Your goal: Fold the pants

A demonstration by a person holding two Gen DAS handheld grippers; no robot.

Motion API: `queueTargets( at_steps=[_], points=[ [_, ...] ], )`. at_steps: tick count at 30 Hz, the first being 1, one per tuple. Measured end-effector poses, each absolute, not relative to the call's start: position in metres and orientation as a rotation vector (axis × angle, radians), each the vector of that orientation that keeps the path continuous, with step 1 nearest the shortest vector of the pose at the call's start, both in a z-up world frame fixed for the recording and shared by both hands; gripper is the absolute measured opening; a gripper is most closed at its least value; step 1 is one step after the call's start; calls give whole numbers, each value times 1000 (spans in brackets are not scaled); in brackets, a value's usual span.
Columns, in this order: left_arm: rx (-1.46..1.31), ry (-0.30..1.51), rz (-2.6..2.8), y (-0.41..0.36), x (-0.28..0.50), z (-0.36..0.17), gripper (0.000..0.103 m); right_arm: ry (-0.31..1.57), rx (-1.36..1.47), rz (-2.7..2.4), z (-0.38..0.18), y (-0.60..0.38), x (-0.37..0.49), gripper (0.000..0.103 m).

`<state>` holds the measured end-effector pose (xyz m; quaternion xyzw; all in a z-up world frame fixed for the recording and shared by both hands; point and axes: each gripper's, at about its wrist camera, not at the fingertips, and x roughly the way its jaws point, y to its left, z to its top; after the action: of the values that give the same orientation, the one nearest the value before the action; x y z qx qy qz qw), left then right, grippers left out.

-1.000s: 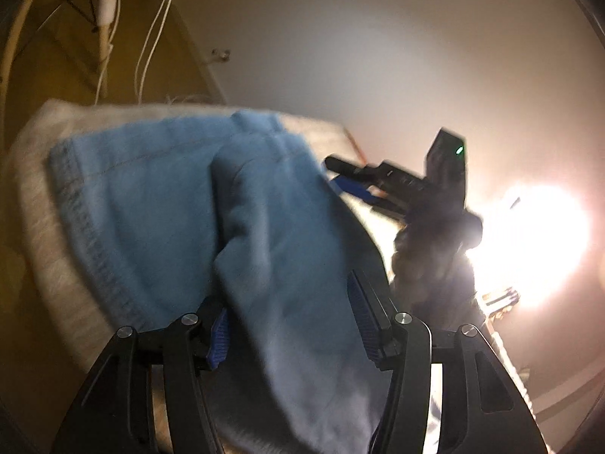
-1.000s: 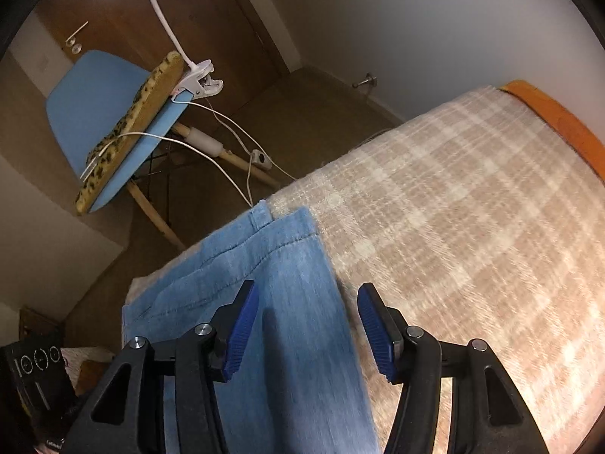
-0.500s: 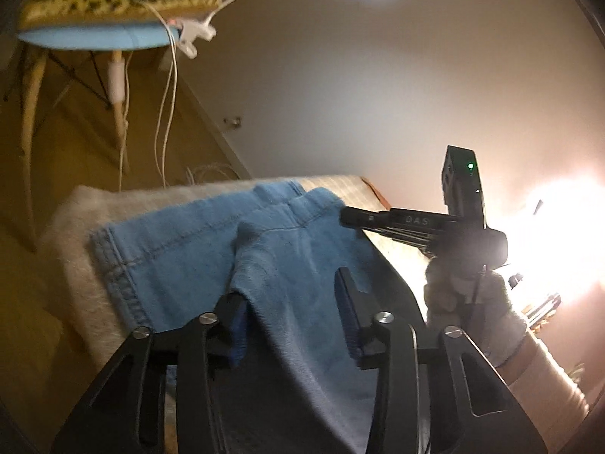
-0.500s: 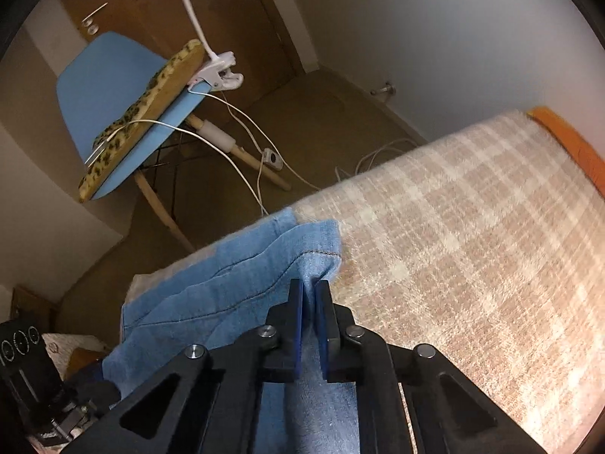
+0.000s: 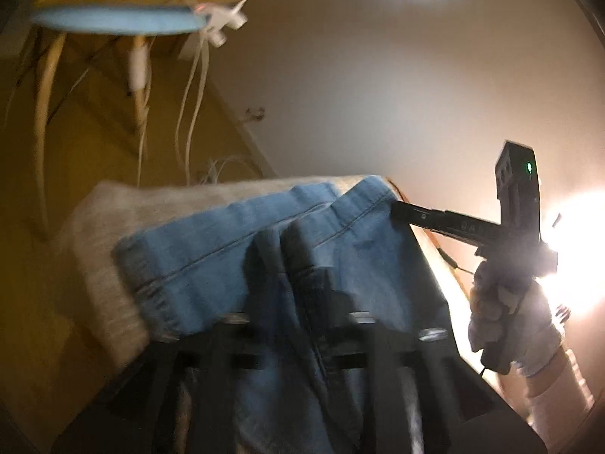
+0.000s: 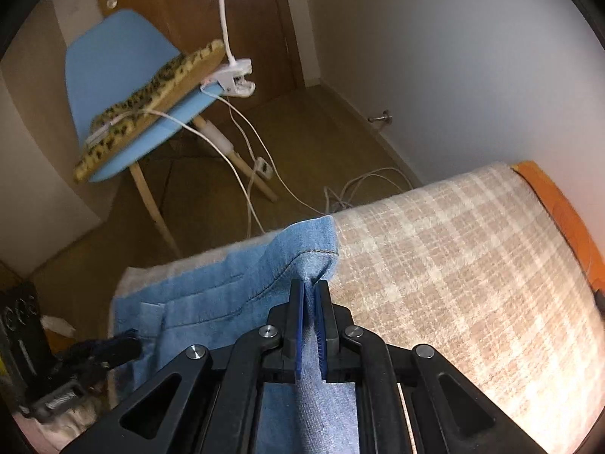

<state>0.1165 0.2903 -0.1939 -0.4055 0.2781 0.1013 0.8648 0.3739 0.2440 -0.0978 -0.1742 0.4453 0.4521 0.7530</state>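
Note:
Light blue denim pants [image 5: 211, 257] lie on a beige plaid blanket [image 6: 453, 249], hem at the far edge. My right gripper [image 6: 310, 295] is shut on a raised fold of the pants [image 6: 302, 265] near the hem corner and lifts it. In the left wrist view that gripper [image 5: 397, 212] pinches the hem's right corner, held by a gloved hand [image 5: 506, 325]. My left gripper [image 5: 291, 276] has denim bunched between its fingers; the frame is blurred, so its grip is unclear.
A blue chair [image 6: 124, 87] with a leopard cushion stands on the wooden floor beyond the bed. A white clip lamp [image 6: 234, 75] is clamped to it, with cables [image 6: 340, 196] trailing on the floor. An orange edge [image 6: 559, 204] runs along the wall.
My right gripper closed on the denim hem and raised it into a fold. My left gripper's fingers drew in around the fabric, and both views tilted upward.

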Motion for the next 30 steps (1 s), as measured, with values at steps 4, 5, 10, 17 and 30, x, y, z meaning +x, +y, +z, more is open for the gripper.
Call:
queueTargets(
  at_steps=[4, 5, 10, 17, 30],
  points=[
    [-921, 590, 189, 298, 111, -200, 50, 977, -377, 980, -99, 243, 375, 4],
    [-929, 596, 183, 299, 113, -201, 50, 979, -371, 978, -98, 244, 375, 4],
    [-803, 632, 249, 291, 128, -200, 9, 971, -382, 975, -98, 243, 374, 4],
    [-823, 551, 230, 305, 117, -195, 5, 935, -377, 974, -84, 240, 370, 3],
    [-819, 572, 293, 335, 101, -209, 5, 909, -378, 972, -93, 295, 370, 0]
  ],
)
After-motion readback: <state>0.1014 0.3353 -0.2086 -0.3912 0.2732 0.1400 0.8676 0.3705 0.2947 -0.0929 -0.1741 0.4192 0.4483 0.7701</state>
